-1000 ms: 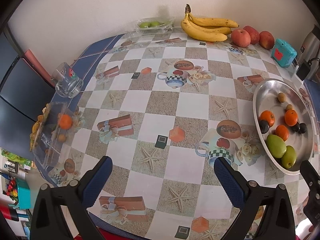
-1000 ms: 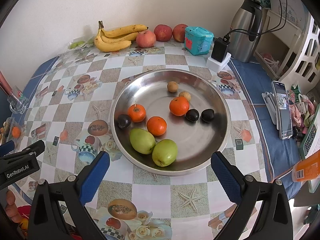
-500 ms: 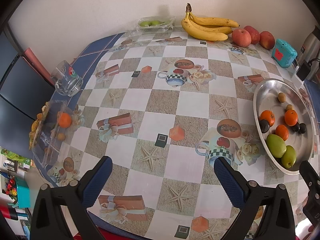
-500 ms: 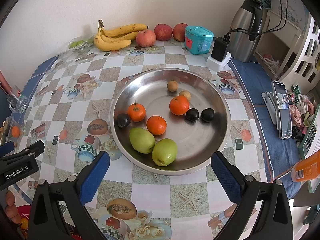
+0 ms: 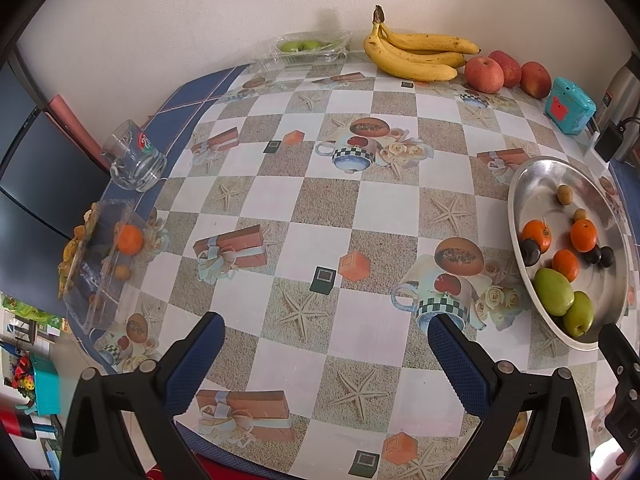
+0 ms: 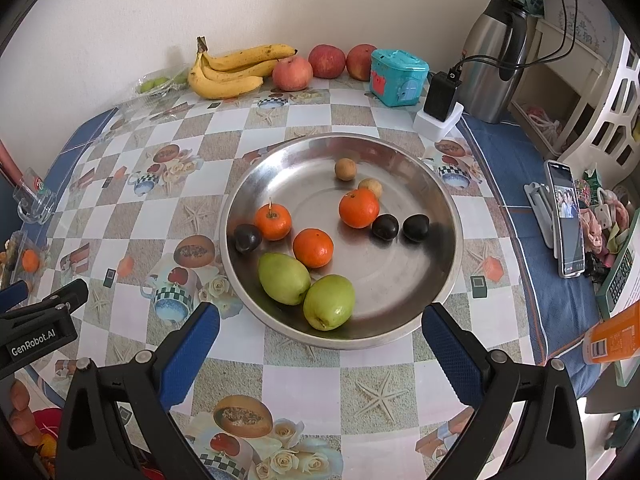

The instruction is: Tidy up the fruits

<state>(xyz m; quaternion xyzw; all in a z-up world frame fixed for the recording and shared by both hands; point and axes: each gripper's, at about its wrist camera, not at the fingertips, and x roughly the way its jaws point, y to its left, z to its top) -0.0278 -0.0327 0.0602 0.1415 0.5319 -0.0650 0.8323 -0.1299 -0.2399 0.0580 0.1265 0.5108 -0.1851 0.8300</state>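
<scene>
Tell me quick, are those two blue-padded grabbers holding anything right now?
Left gripper: open, holding nothing, above the checkered tablecloth.
Right gripper: open, holding nothing, near the round steel tray.

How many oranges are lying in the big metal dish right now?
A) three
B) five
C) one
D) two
A: the metal dish holds three oranges, one at the left, one in the middle and one toward the right, alongside two green fruits, three dark ones and two small brown ones.
</scene>
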